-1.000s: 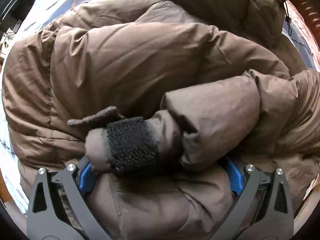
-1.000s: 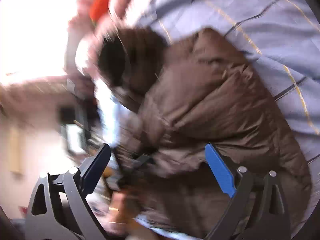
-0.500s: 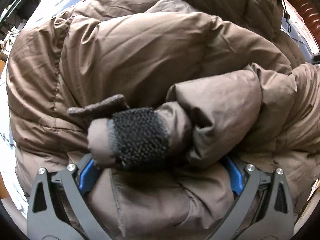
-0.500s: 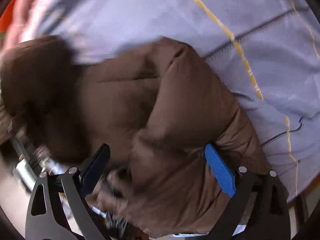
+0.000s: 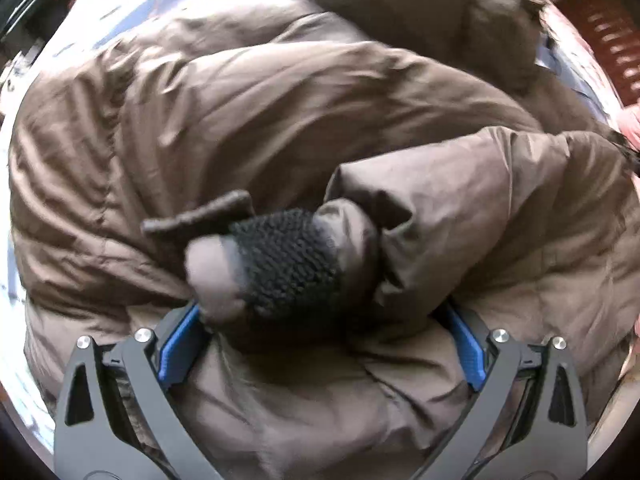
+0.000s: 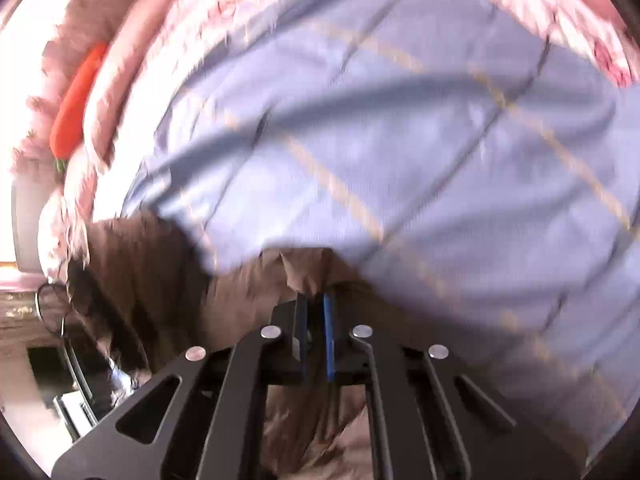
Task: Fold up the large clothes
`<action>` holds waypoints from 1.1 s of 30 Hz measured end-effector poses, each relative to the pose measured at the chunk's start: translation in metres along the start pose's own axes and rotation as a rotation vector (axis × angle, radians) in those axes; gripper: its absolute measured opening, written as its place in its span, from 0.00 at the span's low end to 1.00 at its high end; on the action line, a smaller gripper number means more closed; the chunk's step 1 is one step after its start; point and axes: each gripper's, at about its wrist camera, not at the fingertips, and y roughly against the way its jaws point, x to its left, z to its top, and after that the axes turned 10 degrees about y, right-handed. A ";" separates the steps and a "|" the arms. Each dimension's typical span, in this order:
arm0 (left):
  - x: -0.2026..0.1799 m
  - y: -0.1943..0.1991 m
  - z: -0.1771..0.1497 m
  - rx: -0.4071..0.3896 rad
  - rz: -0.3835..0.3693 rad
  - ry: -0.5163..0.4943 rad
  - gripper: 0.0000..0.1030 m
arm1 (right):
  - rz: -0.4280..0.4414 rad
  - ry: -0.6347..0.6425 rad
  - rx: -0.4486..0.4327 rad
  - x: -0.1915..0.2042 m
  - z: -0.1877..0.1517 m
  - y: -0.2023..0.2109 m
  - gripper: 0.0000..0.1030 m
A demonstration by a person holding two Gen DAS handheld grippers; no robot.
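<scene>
A large brown puffer jacket lies bunched on a blue checked bed sheet. In the left wrist view a sleeve with a black knit cuff lies across the body of the jacket. My left gripper is open, its jaws wide apart around the sleeve and the fabric under it. In the right wrist view my right gripper is shut on a fold of the brown jacket, with the rest of the jacket hanging below and to the left.
A pink quilt runs along the far edge of the sheet, with an orange object on it. Furniture and a bright window show at the left edge of the right wrist view. A reddish slatted object shows at the top right of the left wrist view.
My right gripper has closed from wide open onto a fold of the jacket and swung toward the blue sheet. The left gripper stays open over the sleeve, shifted slightly.
</scene>
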 end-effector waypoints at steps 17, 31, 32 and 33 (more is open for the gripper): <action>-0.019 0.064 0.010 -0.152 0.099 -0.116 0.98 | 0.067 0.611 0.103 0.053 -0.132 -0.002 0.37; 0.030 0.064 -0.003 -0.077 0.087 -0.014 0.97 | -0.061 0.737 0.098 0.026 -0.159 0.013 0.38; 0.033 0.059 -0.007 -0.061 0.108 -0.016 0.97 | -0.095 0.748 0.107 0.021 -0.164 0.009 0.38; 0.036 0.046 -0.011 -0.024 0.121 -0.004 0.98 | -0.136 0.751 0.130 0.014 -0.167 -0.003 0.38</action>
